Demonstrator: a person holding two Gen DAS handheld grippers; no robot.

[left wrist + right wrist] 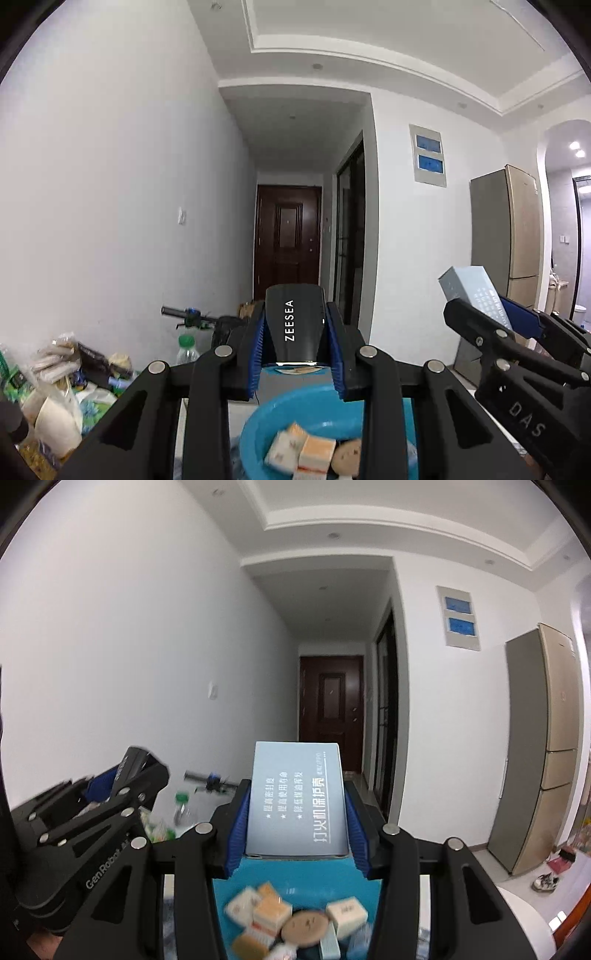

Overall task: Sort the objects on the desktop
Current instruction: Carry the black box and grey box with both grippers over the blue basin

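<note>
My left gripper [295,343] is shut on a glossy black case [293,326] with white lettering, held up level in the air. My right gripper [297,823] is shut on a pale blue-grey box [297,801] printed with white characters. In the left wrist view the right gripper [491,314] shows at the right with that box [472,291] sticking up. In the right wrist view the left gripper [110,775] appears at the left. Below both sits a blue basin [280,402], also [295,875], holding several small wrapped snacks and a round biscuit.
A heap of snack bags and packets [55,376] lies at the lower left beside a green-capped bottle [186,349]. A scooter handlebar [184,314] stands behind. A hallway with a dark door [286,236] lies ahead, a fridge [513,229] at the right.
</note>
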